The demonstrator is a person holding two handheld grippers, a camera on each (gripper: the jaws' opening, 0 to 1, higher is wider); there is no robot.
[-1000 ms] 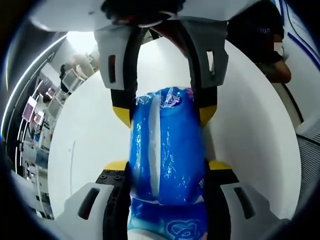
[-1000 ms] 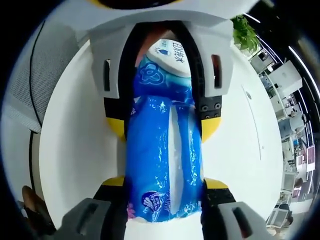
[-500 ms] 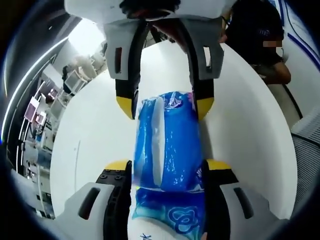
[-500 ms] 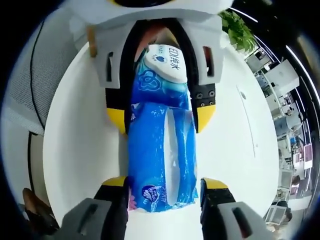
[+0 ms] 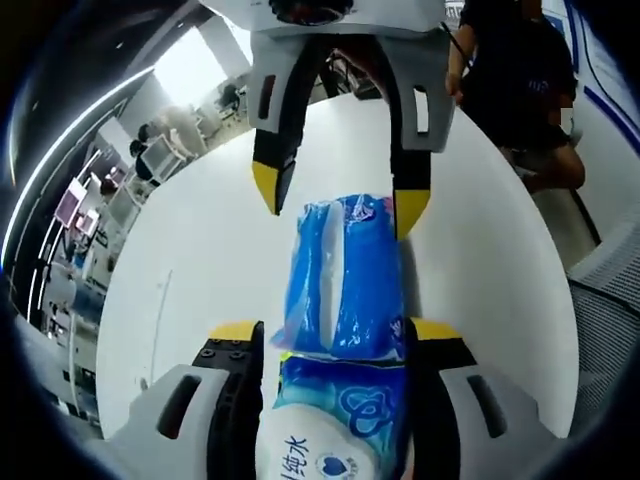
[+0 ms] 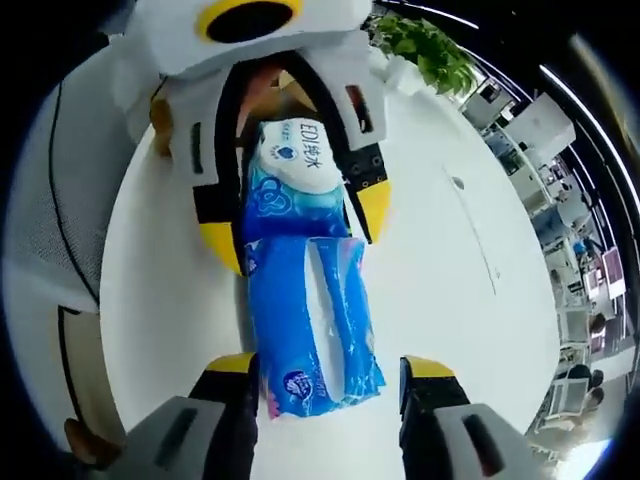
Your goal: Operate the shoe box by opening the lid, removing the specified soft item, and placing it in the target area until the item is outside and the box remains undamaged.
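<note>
— Blue plastic is what I'm looking at: the tissue pack (image 5: pixel 345 290) is lying on the white table (image 5: pixel 200 260), with its near end sitting between the left tool (image 5: pixel 335 345)'s yellow-tipped jaws. Is the right one letting go?

— It is. A second ago the right tool (image 6: pixel 320 365) was clamped on the pack's far end; now its jaws are standing apart on either side of that end, and it is backing off toward 12 o'clock in the left gripper view. In the right gripper view the pack (image 6: pixel 305 310) is stretching from 6 up to 12 o'clock.

— And the left tool?

— Its jaws are flanking the pack closely at the white printed end. They are looking pressed against it, so I'm judging it as gripping, though less surely than before.

— So the soft item is out?

— It is resting outside any box, on the table, which suggests the placing step is finishing.

— Any containers?

— I'm seeing no shoe box in either view, so I cannot say what it is holding. A person (image 5: pixel 515 85) is standing past the table at 1 o'clock.
</note>
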